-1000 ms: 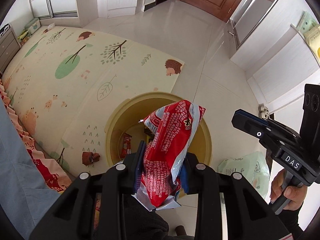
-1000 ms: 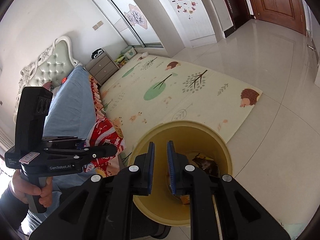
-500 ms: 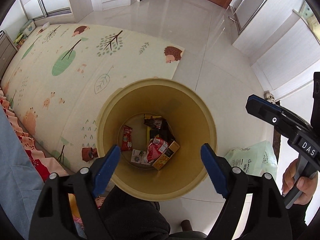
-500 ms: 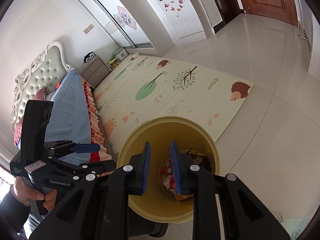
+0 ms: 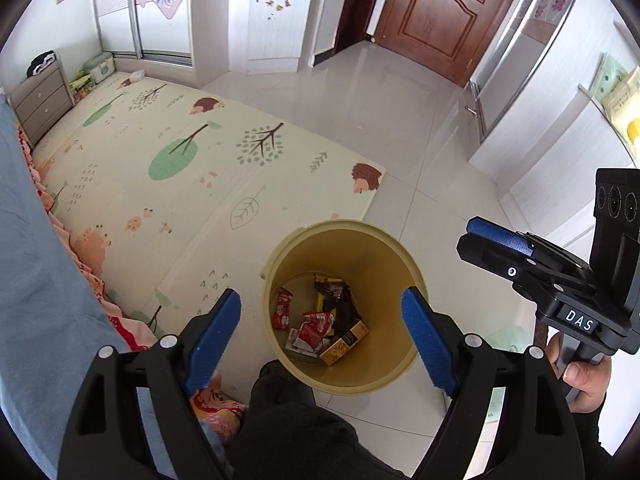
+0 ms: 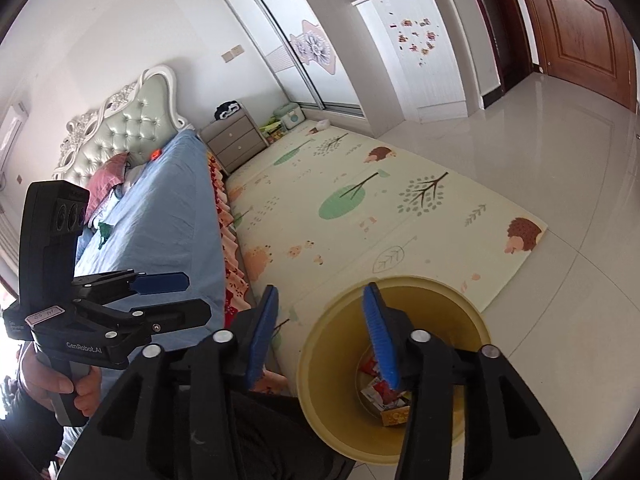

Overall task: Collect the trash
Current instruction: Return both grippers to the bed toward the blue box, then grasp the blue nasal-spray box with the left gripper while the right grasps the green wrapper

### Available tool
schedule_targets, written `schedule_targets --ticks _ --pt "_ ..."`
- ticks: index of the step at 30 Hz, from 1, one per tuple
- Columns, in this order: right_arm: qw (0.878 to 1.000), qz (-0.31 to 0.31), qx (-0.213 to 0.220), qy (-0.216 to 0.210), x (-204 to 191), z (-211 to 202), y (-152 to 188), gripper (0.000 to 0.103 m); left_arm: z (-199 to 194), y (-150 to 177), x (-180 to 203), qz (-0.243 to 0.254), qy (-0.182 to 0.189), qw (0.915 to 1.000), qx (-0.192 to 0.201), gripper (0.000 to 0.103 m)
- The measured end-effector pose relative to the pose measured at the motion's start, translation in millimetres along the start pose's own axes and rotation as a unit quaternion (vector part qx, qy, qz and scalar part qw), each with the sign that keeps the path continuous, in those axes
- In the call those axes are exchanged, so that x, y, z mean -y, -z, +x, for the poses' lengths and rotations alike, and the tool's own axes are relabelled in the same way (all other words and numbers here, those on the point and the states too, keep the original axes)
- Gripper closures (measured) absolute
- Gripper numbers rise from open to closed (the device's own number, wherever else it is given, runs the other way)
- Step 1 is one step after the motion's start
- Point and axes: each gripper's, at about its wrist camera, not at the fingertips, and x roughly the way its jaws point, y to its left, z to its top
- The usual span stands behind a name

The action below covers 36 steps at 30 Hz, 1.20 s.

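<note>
Both claws empty: left claw [image 5: 320, 328] spread wide over the yellow trash bin [image 5: 362, 380] lower center, snack wrappers [image 5: 316, 330] inside; right claw [image 6: 320, 334] also gaping.

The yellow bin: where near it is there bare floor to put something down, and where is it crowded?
Bare tile lies beyond the yellow bin, toward the wooden door. The play mat, between the bin and the bed, is also bare. It is crowded inside the bin, where wrappers cover the bottom, and on its near side, where the open left gripper and right gripper hover.
</note>
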Motion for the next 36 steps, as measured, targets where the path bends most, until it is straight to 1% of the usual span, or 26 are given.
schedule_targets --ticks 3,5,6,9,12,13,14,15,16,17,19,21,24,26,30,32,33,36 --pt "0.999 -0.027 0.0 -0.019 -36 7 -10 0.048 -32 9 -27 -0.024 -0.018 0.9991 0.03 0.019" --pt "0.998 -0.047 -0.001 -0.034 -62 11 -16 0.044 -53 17 -47 -0.04 -0.033 0.9975 0.048 0.015" --pt "0.997 -0.059 -0.001 -0.041 -77 14 -19 0.041 -64 22 -58 -0.052 -0.042 0.9962 0.056 0.015" --pt "0.993 -0.095 -0.004 -0.064 -122 22 -25 0.038 -97 40 -93 -0.092 -0.066 0.991 0.071 0.012" --pt "0.988 -0.121 -0.009 -0.091 -166 33 -30 0.034 -131 62 -131 -0.126 -0.093 0.9836 0.09 0.012" --pt "0.987 -0.128 -0.009 -0.1 -182 37 -31 0.031 -143 70 -144 -0.137 -0.105 0.9802 0.097 0.012" --pt "0.985 -0.135 -0.008 -0.109 -197 40 -31 0.025 -155 78 -157 -0.149 -0.115 0.9767 0.104 0.012" --pt "0.983 -0.141 -0.006 -0.118 -212 44 -32 0.022 -167 86 -170 -0.162 -0.123 0.973 0.11 0.012" --pt "0.981 -0.146 -0.003 -0.126 -227 47 -32 0.015 -179 96 -184 -0.177 -0.13 0.9687 0.116 0.012" --pt "0.98 -0.15 0.0 -0.133 -242 52 -32 0.013 -190 106 -197 -0.191 -0.136 0.9644 0.122 0.011" --pt "0.975 -0.157 -0.002 -0.157 -270 63 -30 0.009 -214 127 -223 -0.221 -0.153 0.9537 0.134 0.011" --pt "0.971 -0.161 -0.007 -0.177 -298 76 -29 0.008 -236 148 -248 -0.253 -0.175 0.9404 0.144 0.01" --pt "0.963 -0.176 -0.017 -0.201 -342 97 -25 0.008 -268 179 -285 -0.302 -0.207 0.917 0.158 0.01" --pt "0.956 -0.193 -0.024 -0.219 -374 107 -21 0.008 -286 199 -307 -0.333 -0.229 0.8991 0.168 0.01" --pt "0.942 -0.227 -0.044 -0.243 -429 128 -12 0.008 -318 233 -353 -0.402 -0.271 0.8539 0.19 0.01" --pt "0.934 -0.246 -0.049 -0.253 -454 136 -8 0.008 -328 243 -373 -0.421 -0.291 0.8368 0.195 0.009" --pt "0.93 -0.258 -0.05 -0.257 -466 139 -5 0.008 -332 247 -381 -0.429 -0.298 0.8299 0.196 0.009" --pt "0.921 -0.287 -0.055 -0.256 -496 151 -1 0.008 -340 260 -401 -0.445 -0.311 0.815 0.203 0.009"
